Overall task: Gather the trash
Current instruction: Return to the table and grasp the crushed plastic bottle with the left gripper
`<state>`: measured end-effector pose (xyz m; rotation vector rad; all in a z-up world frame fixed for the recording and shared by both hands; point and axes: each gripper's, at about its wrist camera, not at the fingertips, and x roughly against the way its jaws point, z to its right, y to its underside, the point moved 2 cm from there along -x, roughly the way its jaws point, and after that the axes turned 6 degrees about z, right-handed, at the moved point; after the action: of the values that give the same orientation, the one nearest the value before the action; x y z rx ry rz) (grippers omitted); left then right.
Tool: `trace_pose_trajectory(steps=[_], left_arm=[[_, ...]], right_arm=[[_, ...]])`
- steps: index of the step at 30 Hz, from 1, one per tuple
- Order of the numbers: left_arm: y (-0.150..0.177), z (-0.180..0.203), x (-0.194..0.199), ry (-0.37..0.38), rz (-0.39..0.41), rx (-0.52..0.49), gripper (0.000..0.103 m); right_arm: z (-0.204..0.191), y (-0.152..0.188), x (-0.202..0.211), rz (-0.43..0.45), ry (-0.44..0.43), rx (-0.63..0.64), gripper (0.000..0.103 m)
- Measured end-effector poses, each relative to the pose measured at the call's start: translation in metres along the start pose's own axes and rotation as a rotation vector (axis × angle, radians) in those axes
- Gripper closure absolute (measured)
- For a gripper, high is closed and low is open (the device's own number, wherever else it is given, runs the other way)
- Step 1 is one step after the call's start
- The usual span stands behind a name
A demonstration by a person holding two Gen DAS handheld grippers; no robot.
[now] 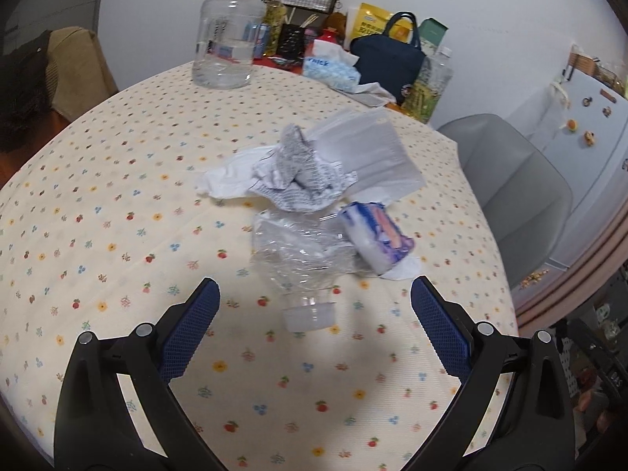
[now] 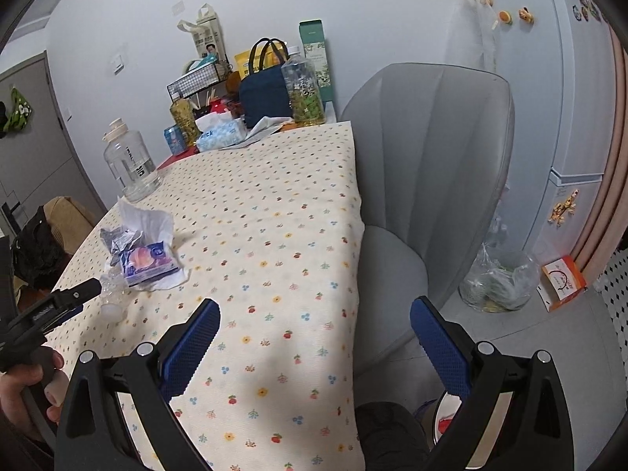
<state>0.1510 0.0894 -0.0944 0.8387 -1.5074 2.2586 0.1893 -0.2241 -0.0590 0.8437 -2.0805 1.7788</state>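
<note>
A pile of trash lies on the flowered tablecloth (image 1: 117, 204). It holds a crushed clear plastic bottle (image 1: 302, 259) with its neck toward me, crumpled printed paper (image 1: 294, 172), a white plastic sheet (image 1: 373, 149) and a blue-purple tissue pack (image 1: 376, 235). My left gripper (image 1: 314, 306) is open and empty, its fingers either side of the bottle's neck, just short of it. In the right wrist view the pile (image 2: 141, 251) lies at the left. My right gripper (image 2: 314, 325) is open and empty over the table's right edge.
A big clear water jug (image 1: 227, 39), a tissue box (image 1: 329, 66), a navy bag (image 1: 388, 59) and bottles stand at the table's far end. A grey chair (image 2: 424, 180) stands to the right. A clear trash bag (image 2: 498, 282) sits on the floor by the fridge (image 2: 569, 117).
</note>
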Motion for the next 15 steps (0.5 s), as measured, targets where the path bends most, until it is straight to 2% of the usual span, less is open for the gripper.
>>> trace_pose_trajectory(steps=[4, 7, 10, 11, 15], left_arm=[[0.004, -0.006, -0.012, -0.018, -0.027, 0.025, 0.015], [0.008, -0.008, -0.021, -0.012, -0.039, 0.051, 0.028], [0.012, -0.006, -0.026, -0.024, -0.039, 0.051, 0.047], [0.013, -0.006, -0.027, -0.028, -0.039, 0.047, 0.064], [0.012, -0.010, -0.025, -0.019, -0.042, 0.066, 0.069]], right_arm=[[0.002, 0.000, 0.002, 0.001, 0.005, -0.001, 0.008], [0.005, 0.000, 0.004, 0.002, 0.011, -0.005, 0.008], [0.007, -0.001, 0.006, 0.003, 0.018, -0.009, 0.008], [0.007, -0.002, 0.006, 0.003, 0.019, -0.010, 0.008], [0.004, -0.003, 0.004, 0.001, 0.014, 0.000, 0.008]])
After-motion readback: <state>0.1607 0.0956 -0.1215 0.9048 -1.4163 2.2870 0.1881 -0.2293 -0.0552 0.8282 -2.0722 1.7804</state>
